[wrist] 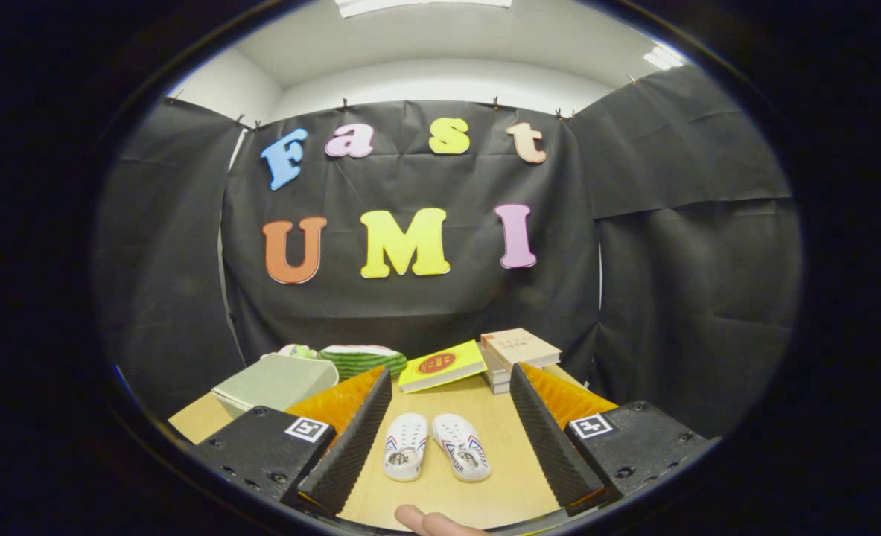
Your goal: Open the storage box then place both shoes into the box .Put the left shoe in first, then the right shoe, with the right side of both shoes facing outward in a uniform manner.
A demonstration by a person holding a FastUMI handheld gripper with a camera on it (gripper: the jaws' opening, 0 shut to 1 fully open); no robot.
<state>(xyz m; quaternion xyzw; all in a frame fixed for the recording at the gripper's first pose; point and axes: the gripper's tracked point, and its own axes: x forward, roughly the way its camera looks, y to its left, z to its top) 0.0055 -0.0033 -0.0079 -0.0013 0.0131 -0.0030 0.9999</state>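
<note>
Two small white shoes with red and blue side stripes lie side by side on the wooden table [500, 484], toes pointing away from me: the left shoe [406, 445] and the right shoe [462, 446]. They lie between my two fingers, which stand wide apart. My gripper [449, 391] is open, held above the table and touching nothing. The storage box [275, 383], pale green with its lid down, sits beyond my left finger at the table's back left.
A green striped cushion-like object [362, 358] lies behind the box. A yellow book [442, 365] leans at the back centre, next to a stack of books [518, 356]. A person's fingertip [429, 521] shows at the table's near edge.
</note>
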